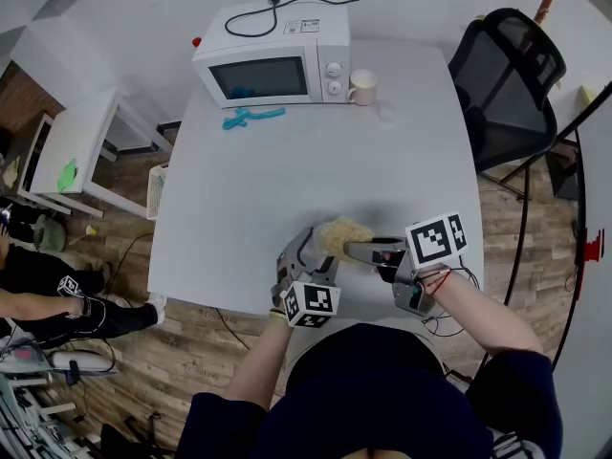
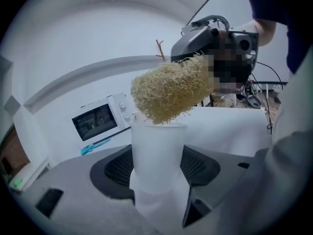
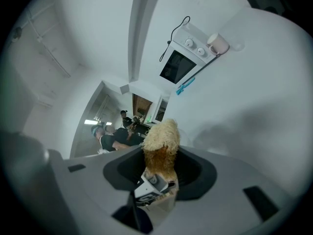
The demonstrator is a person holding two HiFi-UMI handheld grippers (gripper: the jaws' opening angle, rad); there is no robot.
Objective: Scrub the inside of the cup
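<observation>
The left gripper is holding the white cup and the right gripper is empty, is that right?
Not quite. The left gripper does hold the white cup, but the right gripper is not empty. The right gripper view shows its jaws closed on a straw-coloured loofah scrubber.

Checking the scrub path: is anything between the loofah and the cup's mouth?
Nothing visible. The loofah, in the right tool, hangs right at the open mouth of the cup held by the left tool.
</observation>
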